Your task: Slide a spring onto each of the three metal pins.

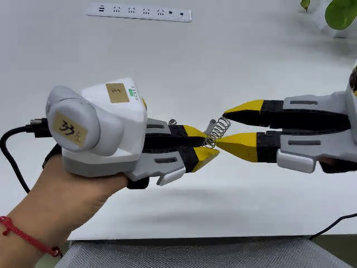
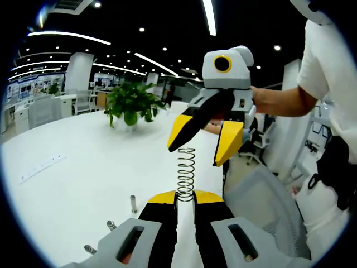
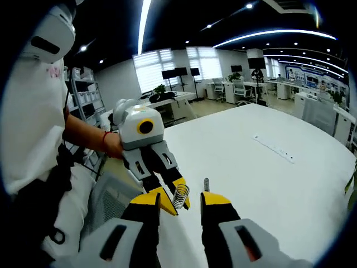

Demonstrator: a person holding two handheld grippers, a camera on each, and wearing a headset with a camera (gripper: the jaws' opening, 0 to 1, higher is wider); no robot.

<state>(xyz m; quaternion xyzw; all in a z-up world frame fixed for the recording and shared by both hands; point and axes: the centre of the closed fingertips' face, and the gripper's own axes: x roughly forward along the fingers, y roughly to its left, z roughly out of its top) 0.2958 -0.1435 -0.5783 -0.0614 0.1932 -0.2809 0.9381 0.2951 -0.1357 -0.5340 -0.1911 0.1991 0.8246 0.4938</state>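
Note:
A small steel spring [image 1: 219,129] sticks out from the tips of my left gripper [image 1: 207,144], which is shut on its base. In the left gripper view the spring [image 2: 186,170] stands straight up from the shut jaws [image 2: 186,196]. My right gripper [image 1: 222,129] faces it from the right, open, one jaw on each side of the spring's free end [image 3: 179,196]. Three short metal pins [image 2: 133,204] [image 2: 111,225] [image 2: 89,249] stand on the white table to the left of the left jaws. One pin [image 3: 206,184] shows just past the right gripper [image 3: 187,200].
The white table [image 1: 234,67] carries a white power strip [image 1: 139,12] at the far edge and a potted plant [image 1: 340,12] at the far right. A grey mesh chair seat [image 1: 189,254] lies below the near edge. A black cable [image 1: 11,151] trails from the left gripper.

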